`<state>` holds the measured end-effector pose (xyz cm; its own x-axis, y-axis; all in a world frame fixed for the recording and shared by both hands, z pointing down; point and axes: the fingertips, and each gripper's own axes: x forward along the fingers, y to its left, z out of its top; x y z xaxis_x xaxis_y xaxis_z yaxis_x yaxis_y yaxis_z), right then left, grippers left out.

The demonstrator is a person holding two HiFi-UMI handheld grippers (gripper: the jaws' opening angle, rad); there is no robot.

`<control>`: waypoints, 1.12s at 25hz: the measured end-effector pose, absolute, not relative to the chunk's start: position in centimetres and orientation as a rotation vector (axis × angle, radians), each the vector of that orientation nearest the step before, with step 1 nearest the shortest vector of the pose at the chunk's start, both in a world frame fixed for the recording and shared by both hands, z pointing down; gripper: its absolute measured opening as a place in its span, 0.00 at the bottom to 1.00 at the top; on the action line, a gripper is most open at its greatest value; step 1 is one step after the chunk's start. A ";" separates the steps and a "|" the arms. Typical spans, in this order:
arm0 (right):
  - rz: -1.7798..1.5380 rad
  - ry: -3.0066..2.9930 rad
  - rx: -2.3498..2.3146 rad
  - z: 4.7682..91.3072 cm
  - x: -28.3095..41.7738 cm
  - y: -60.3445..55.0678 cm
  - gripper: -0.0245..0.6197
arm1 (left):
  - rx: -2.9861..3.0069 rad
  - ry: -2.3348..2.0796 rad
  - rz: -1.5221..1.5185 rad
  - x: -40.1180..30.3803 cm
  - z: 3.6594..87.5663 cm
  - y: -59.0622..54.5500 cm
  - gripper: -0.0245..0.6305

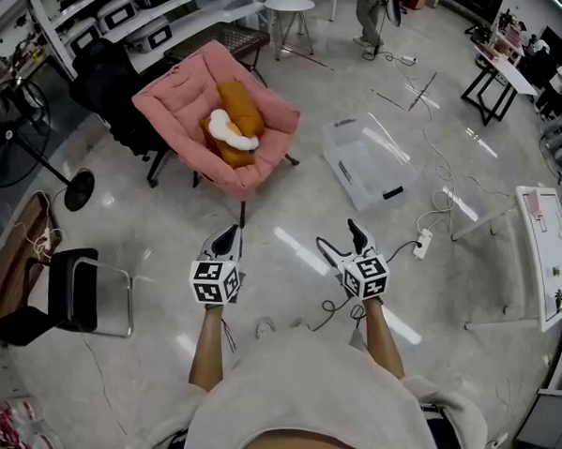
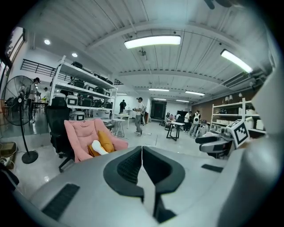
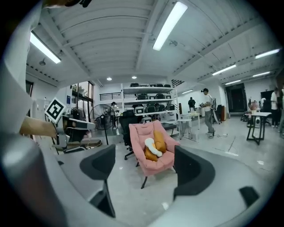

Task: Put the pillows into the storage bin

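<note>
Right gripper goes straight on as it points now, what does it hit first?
Likely the pink chair: it sits framed between the fingers of the open right gripper, only bare floor before it. Depth is unclear, so floor first is possible.

The orange and white pillows lie in the pink padded chair, in the upper middle of the frame. The clear plastic storage bin sits on the floor to its right, apart from it. A black metal chair stands at the left edge.
</note>
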<state>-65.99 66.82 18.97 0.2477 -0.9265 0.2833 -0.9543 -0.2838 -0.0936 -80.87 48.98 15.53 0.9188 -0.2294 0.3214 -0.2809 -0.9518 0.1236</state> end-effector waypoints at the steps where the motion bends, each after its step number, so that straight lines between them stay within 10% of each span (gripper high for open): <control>1: 0.433 -1.806 2.408 19.1 -65.7 67.2 0.66 | 2.913 -0.387 0.461 -80.6 15.7 49.4 0.06; 28: 0.483 -1.741 2.363 22.7 -50.1 59.0 0.65 | 2.872 -0.371 0.469 -65.2 19.6 41.2 0.06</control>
